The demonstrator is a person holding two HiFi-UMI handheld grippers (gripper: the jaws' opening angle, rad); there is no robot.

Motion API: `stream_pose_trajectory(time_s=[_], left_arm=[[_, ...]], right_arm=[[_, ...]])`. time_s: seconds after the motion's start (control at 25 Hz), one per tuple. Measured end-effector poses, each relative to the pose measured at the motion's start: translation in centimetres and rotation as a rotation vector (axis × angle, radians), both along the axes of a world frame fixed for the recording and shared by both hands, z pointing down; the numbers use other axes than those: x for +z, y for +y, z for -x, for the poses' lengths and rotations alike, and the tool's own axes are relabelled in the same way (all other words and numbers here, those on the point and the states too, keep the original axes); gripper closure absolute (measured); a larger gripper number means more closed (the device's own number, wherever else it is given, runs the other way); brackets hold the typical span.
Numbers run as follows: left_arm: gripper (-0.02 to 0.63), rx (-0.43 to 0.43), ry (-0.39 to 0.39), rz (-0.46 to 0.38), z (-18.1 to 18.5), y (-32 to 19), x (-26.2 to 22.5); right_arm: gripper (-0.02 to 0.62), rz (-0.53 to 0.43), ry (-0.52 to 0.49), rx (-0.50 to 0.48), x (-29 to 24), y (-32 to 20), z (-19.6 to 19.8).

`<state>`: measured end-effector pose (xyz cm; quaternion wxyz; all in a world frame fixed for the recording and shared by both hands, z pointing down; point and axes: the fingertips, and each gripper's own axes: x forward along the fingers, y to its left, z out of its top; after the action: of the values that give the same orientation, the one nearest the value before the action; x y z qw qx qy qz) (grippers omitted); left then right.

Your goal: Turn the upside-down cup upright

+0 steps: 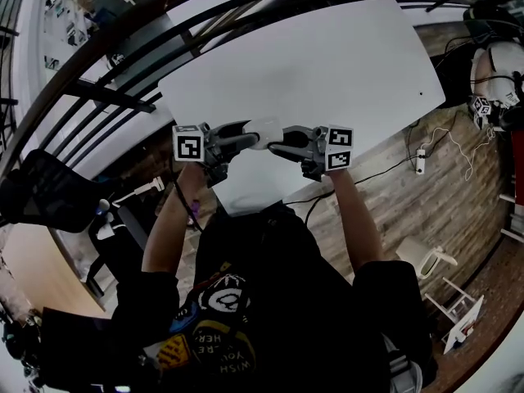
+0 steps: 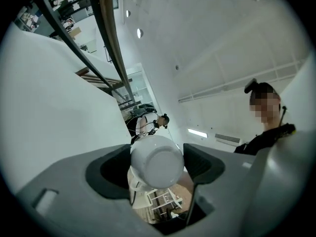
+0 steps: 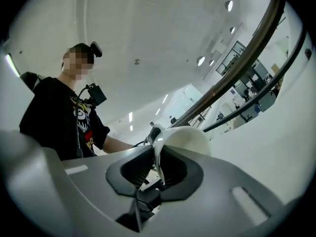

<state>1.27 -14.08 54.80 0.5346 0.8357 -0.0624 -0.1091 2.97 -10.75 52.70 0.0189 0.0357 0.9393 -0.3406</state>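
The white cup hangs in the air over the near edge of the white table, lying roughly on its side between both grippers. My left gripper comes in from the left and is shut on the cup's body; in the left gripper view the cup's flat base faces the camera between the two dark pads of the left gripper. My right gripper comes in from the right. In the right gripper view the cup has its thin rim wall pinched between the jaws of the right gripper.
A dark railing curves along the table's far left side. Wood floor with a power strip and cable lies to the right. White chairs stand at the lower right. Another person stands at the upper right.
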Motion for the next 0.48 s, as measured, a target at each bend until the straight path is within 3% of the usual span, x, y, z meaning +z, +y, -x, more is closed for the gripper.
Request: stream_pose_trajectory(time_s=[0.12, 0.2, 0.24, 0.32, 0.4, 0.48], left_arm=[[0.282, -0.023, -0.119, -0.088, 1.0, 0.1, 1.5], [0.282, -0.061, -0.283, -0.105, 2.6, -0.1, 3.9], [0.290, -0.098, -0.393, -0.097, 3.7, -0.4, 5.4], [0.511, -0.161, -0.562, -0.080, 5.5, -0.5, 7.7], [0.531, -0.178, -0.594, -0.064, 5.9, 0.1, 8.2], [0.558, -0.191, -0.615, -0.075, 5.6, 0.7, 8.1]], right_arm=[[0.563, -0.056, 0.090, 0.024, 1.3, 0.0, 0.2], [0.563, -0.103, 0.218, 0.045, 3.7, -0.5, -0.2], [0.563, -0.133, 0.314, 0.053, 5.4, -1.0, -0.4], [0.563, -0.204, 0.582, 0.058, 9.6, -2.6, -0.9], [0.563, -0.298, 0.875, 0.004, 13.9, -3.9, -1.5], [0.563, -0.438, 1.102, -0.120, 16.9, -4.5, -1.6]])
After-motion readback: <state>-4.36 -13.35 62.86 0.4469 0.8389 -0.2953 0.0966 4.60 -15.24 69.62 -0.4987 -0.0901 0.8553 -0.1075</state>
